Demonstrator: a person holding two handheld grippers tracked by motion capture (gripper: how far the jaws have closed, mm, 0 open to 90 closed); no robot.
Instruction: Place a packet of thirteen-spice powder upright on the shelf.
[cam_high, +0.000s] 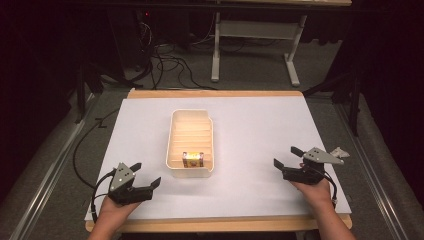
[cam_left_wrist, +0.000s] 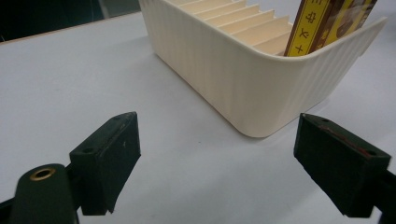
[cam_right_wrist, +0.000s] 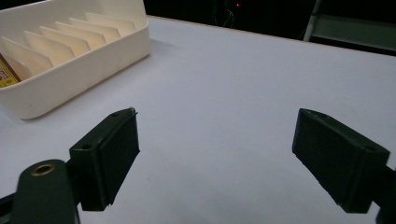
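Observation:
A cream slotted bin stands in the middle of the white table sheet. A yellow and brown packet stands upright in its nearest slot; the other slots look bare. My left gripper rests open at the table's near left, a short way from the bin's near left corner, where the packet rises above the rim. At the near right my right gripper is open too, nothing between its fingers, with the bin off to its left.
The white sheet covers a wooden table, whose front edge lies just under the hands. A small pale scrap lies at the right edge. Beyond the table are floor cables and a white table frame.

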